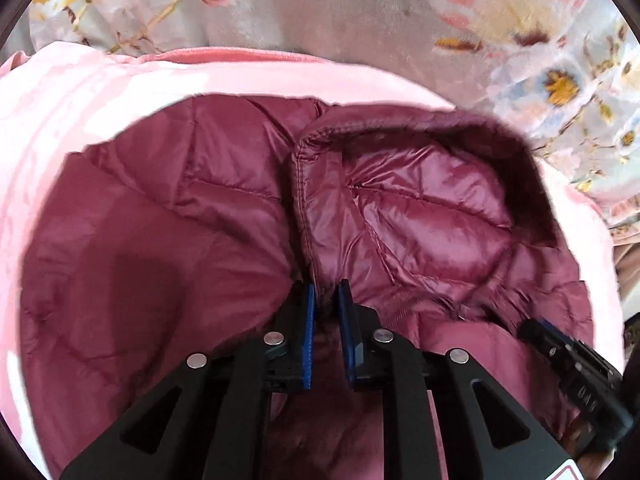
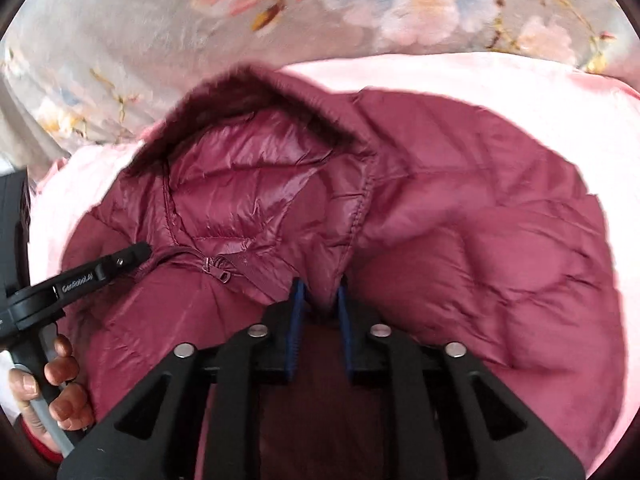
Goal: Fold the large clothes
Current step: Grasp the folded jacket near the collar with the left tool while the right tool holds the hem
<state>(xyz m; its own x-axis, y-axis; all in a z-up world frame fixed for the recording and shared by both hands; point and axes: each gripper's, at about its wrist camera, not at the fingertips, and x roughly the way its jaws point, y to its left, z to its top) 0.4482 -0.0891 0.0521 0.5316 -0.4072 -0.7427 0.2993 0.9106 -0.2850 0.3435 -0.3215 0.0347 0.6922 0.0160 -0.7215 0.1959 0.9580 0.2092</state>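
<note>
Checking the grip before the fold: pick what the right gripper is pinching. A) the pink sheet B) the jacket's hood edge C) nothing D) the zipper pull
B: in the right wrist view the right gripper has its blue pads closed on the stitched edge of the hood of the maroon jacket, clear of the zipper pull.

Each gripper is matte black plastic: two angular arms with triangular cut-outs, each carrying a pair of round silver screw heads, ending in fingers faced with ribbed blue pads. The left gripper (image 1: 324,300) shows a red-and-white label corner at the bottom edge of its body. The right gripper (image 2: 320,300) is built the same. Seen from the right wrist view, the left gripper's side bears small white lettering and a small screw, with a grey trigger bar under the hand (image 2: 56,392); a red cuff shows at the wrist.
</note>
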